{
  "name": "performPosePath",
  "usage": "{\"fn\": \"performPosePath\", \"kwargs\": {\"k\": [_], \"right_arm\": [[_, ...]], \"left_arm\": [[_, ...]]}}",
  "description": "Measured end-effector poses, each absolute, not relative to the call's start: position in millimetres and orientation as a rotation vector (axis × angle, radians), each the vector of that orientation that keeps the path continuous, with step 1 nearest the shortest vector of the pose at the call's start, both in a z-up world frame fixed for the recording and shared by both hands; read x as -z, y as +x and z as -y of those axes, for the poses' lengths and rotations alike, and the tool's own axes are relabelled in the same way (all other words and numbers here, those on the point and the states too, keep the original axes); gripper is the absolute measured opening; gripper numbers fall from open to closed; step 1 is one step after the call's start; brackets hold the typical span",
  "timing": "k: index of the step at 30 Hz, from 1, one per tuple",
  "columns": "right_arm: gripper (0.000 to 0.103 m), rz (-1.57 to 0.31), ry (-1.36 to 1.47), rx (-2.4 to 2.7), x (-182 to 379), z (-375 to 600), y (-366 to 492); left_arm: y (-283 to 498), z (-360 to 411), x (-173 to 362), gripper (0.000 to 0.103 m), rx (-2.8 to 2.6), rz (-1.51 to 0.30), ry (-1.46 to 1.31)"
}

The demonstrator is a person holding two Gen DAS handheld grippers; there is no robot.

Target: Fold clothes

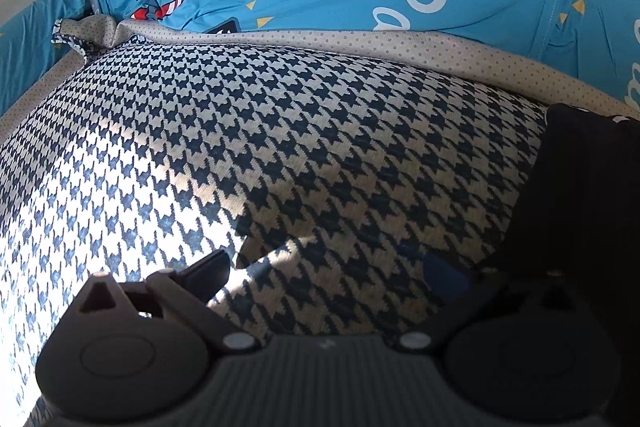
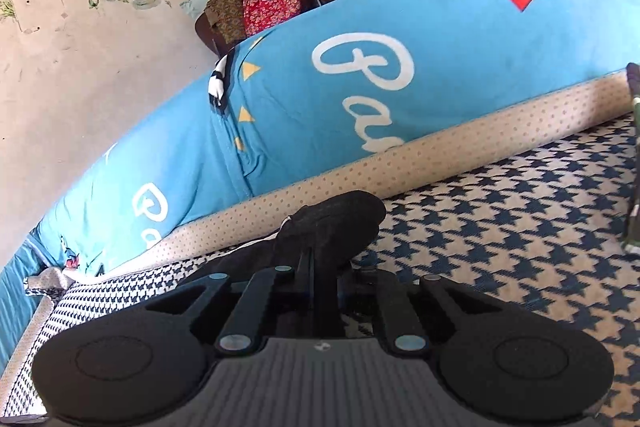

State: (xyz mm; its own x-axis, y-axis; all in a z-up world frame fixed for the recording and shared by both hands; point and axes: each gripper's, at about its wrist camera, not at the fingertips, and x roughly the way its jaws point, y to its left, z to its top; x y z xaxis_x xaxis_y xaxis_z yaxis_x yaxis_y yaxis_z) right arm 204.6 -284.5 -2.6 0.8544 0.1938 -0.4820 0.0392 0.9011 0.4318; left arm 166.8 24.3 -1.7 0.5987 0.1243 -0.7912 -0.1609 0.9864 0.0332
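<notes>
The right tool is clamped on a black garment bunched at its 12 o'clock on the houndstooth cloth. The left tool is spread wide over that cloth, the garment at its 2 o'clock. White script "Pa" marks the blue bedsheet. Flower stickers dot the wall.

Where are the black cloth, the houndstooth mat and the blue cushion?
Black cloth (image 2: 336, 223): right wrist view, its bunched top.
Houndstooth mat (image 1: 248, 131): left wrist view, its middle.
Blue cushion (image 2: 460, 27): right wrist view, its face above the lettering.
</notes>
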Motion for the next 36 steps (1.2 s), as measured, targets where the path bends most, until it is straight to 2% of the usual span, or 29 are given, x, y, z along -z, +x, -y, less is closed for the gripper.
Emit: {"fn": "performPosePath", "kwargs": {"k": [19,36], "right_arm": [[0.010,-0.457,0.309,0.287,-50.6,348.0,121.6],[0.010,-0.411,0.306,0.530,-67.4,392.4,5.1]], "left_arm": [[129.7,18.2,-4.3,0.103,0.035,-0.909,0.089],[57.7,7.1,-21.1,0.103,0.166,-0.883,0.039]]}}
